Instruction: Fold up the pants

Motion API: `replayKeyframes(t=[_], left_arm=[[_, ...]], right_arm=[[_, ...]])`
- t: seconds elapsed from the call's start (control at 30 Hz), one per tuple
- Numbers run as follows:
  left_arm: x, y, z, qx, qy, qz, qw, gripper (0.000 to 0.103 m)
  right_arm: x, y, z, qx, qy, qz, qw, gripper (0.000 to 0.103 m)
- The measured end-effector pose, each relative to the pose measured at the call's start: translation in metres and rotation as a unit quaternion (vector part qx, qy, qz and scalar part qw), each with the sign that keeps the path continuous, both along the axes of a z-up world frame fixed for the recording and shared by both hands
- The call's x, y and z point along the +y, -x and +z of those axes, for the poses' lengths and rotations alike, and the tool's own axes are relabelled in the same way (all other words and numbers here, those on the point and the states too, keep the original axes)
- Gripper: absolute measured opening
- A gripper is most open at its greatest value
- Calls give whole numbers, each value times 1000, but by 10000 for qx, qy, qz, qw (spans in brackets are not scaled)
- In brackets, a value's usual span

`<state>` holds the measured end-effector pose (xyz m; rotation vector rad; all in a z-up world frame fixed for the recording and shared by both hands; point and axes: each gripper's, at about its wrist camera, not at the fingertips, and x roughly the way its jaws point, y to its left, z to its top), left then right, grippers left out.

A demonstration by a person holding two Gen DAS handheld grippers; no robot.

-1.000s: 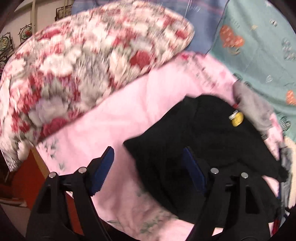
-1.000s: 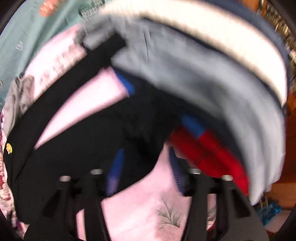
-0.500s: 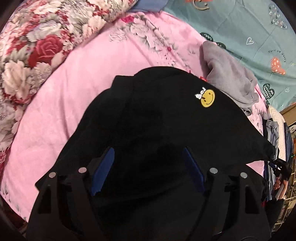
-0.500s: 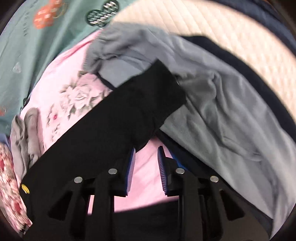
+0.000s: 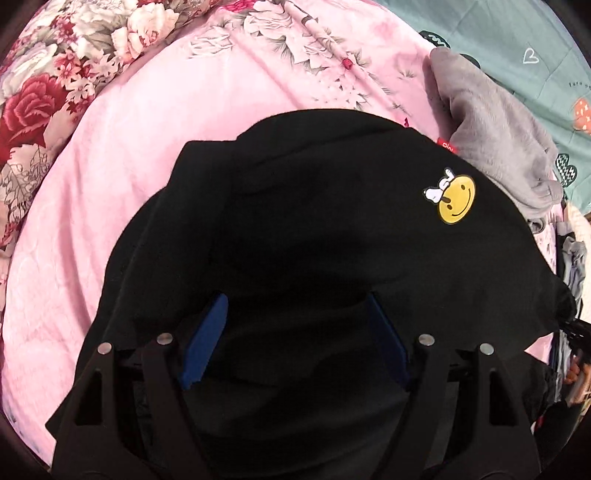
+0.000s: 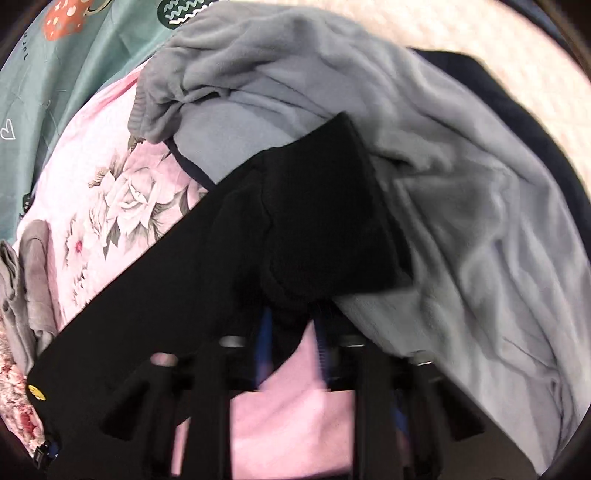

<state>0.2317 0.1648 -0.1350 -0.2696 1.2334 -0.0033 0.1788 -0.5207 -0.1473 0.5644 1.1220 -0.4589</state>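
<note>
Black pants (image 5: 314, 229) with a yellow smiley patch (image 5: 455, 199) lie on a pink floral bedsheet (image 5: 122, 155). My left gripper (image 5: 295, 332) is open, its blue pads (image 5: 207, 336) spread wide over the waist end of the pants. In the right wrist view the pants (image 6: 207, 280) stretch as a long band from lower left to the cuff at centre. My right gripper (image 6: 291, 332) is shut on the black cuff fabric, which bunches between the jaws.
A red-and-white floral quilt (image 5: 48, 81) lies at the left. A grey garment (image 5: 491, 140) lies beside the pants, with a teal sheet (image 5: 535, 55) behind. A grey-blue fleece garment (image 6: 461, 206) and a cream quilted cover (image 6: 461, 29) lie under and beyond the cuff.
The left gripper has moved from beside the pants to over their waist and stays open. The right gripper has narrowed from wide open and closed on the cuff.
</note>
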Motion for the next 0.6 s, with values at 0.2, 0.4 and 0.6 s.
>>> replayKeyframes(t=[0.2,0.4,0.6], left_arm=[[-4,1,-2,-138,-138,-104,9998,77],[-8,0,1,-71,-158,-373,9992,78],[28,12,89,-1102,-439,-589,9912,87]], right_arm=[[11,43,35,68,272,-309,9991,8],[19,31,-9,816,371,-115,9959,42],[78,49,48,109,794,269,9964,54]])
